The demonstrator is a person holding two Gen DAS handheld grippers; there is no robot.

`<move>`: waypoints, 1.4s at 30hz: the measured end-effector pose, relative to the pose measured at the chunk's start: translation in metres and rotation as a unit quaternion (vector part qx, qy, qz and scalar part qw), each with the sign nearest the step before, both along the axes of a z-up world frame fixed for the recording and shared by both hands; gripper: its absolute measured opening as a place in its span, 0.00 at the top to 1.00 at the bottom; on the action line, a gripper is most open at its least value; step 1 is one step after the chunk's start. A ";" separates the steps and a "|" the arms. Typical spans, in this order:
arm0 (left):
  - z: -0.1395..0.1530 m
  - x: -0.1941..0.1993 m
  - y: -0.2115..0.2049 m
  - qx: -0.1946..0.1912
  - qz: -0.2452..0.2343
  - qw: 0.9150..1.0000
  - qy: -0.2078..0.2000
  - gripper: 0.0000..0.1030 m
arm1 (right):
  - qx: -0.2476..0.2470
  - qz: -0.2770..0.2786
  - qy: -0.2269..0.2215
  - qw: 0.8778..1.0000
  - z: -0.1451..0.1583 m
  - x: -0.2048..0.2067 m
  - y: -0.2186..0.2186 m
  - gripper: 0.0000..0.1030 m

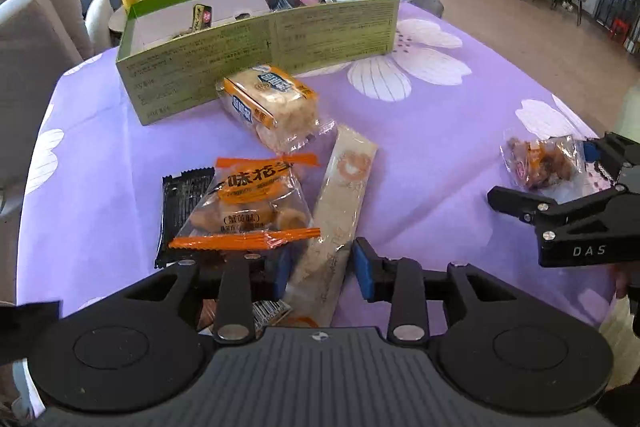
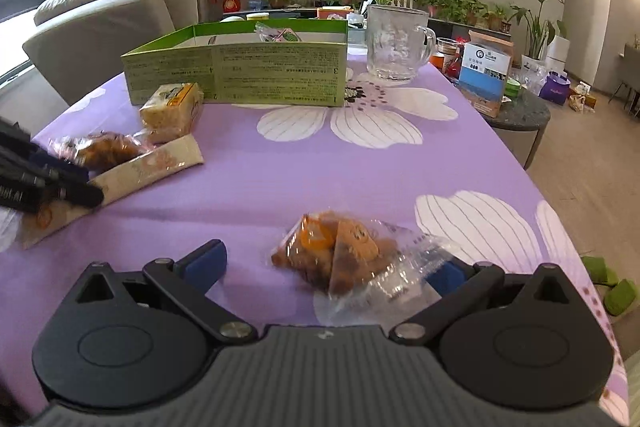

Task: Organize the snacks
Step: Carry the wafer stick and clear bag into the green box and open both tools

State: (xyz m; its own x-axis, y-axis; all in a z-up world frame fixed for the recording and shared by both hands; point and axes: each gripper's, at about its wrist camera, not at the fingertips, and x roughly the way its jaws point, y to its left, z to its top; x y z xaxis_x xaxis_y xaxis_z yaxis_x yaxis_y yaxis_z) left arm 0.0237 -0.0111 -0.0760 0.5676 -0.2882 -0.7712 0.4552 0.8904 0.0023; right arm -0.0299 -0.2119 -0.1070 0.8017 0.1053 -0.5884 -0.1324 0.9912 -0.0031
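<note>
We saw the snacks scattered on the desk in front of a green box (image 1: 256,39), open at the top, with a few packets already inside. A long cream stick packet (image 1: 340,211) lay between the jaws of the left gripper (image 1: 320,269), which stood apart around it without pressing. Beside it lay an orange-edged clear bag (image 1: 248,207) of round biscuits printed with Chinese characters, resting partly on a black packet (image 1: 182,203). Nearer the box sat a yellow-and-blue wrapped cake (image 1: 272,103). Well to the right, a clear bag of brown pieces (image 2: 340,255) lay between the jaws of the right gripper (image 2: 328,267), which were wide apart; whether the right pad touched the wrapper we could not tell. That gripper's body read "DAS". The box wall carried fine print too small to read. A purple cloth (image 2: 280,179) with white flowers covered the desk, and a glass mug (image 2: 396,43) stood behind. Beyond were a sofa, potted plants and a dark television.
</note>
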 end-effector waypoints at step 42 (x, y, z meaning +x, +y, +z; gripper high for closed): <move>0.093 0.097 0.022 -0.100 0.065 0.984 -0.134 0.79 | 0.115 0.104 -0.129 0.979 0.095 0.119 0.006 0.50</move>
State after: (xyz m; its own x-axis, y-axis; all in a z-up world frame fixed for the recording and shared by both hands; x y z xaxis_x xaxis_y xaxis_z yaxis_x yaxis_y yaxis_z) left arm 0.1206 0.0109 0.0168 0.7849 -0.3306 -0.5240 0.3450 0.9357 -0.0736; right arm 0.0896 -0.2063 -0.0116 0.8672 0.3886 -0.3115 -0.3565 0.9211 0.1567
